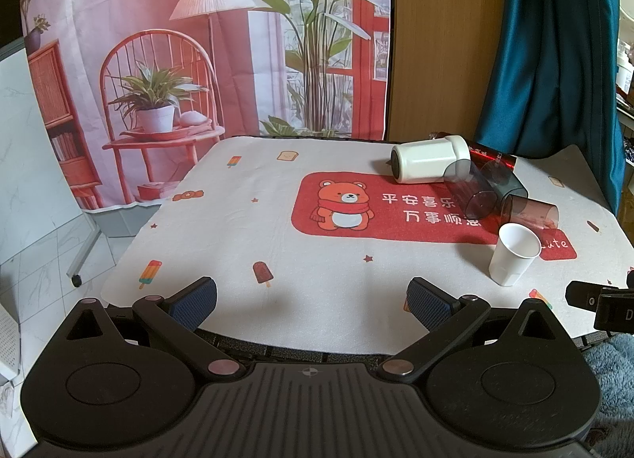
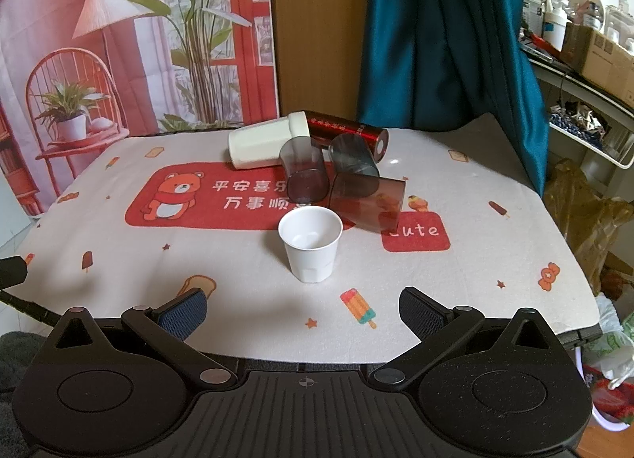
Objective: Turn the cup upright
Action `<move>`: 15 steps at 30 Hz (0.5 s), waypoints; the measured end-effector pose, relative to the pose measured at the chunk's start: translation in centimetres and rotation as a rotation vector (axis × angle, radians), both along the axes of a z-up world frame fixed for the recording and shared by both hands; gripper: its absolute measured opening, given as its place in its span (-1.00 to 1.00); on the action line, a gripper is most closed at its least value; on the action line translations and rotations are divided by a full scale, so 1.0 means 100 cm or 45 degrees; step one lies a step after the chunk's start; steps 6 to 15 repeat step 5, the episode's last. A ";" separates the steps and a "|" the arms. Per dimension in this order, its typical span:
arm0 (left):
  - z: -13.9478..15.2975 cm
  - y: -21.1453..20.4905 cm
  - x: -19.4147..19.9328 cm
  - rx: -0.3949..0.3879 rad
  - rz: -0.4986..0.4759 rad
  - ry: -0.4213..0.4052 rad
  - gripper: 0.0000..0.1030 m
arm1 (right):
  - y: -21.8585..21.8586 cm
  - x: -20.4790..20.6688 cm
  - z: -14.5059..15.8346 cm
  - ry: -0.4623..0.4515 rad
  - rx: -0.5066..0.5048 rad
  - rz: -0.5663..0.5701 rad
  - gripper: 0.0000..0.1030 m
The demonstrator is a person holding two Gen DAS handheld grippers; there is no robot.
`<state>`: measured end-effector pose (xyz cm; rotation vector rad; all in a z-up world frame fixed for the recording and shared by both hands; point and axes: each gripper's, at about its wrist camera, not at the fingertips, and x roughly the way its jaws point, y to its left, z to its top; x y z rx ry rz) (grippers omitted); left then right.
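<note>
Cup (image 2: 310, 242), white and open end up, stands upright on the counter (image 2: 237, 299) toward the near edge, right of the middle, just in front of a cluster of tipped-over things. Going by size: the counter wears a white cloth printed with a red bear panel (image 2: 178, 196). A cream tumbler (image 2: 261, 142) lies on its side toward the far edge, touching a dark red can (image 2: 348, 133) behind it. 3 smoky see-through cups (image 2: 303, 172) lie on their sides between those and the white cup. Both tongs hover over the near edge with jaws wide apart and nothing between them: the left tongs (image 1: 312, 301) and the right tongs (image 2: 303, 311).
</note>
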<state>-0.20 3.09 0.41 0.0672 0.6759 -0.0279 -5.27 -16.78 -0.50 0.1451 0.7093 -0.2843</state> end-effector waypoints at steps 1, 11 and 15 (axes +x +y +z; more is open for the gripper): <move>-0.001 0.000 0.000 -0.001 0.000 -0.001 1.00 | 0.000 0.000 0.000 0.000 0.000 0.000 0.99; -0.003 -0.001 -0.002 -0.002 0.000 -0.001 1.00 | 0.001 -0.001 -0.001 0.000 -0.001 0.000 0.99; -0.003 -0.001 -0.002 -0.002 0.000 -0.001 1.00 | 0.001 -0.001 -0.001 0.000 -0.001 0.000 0.99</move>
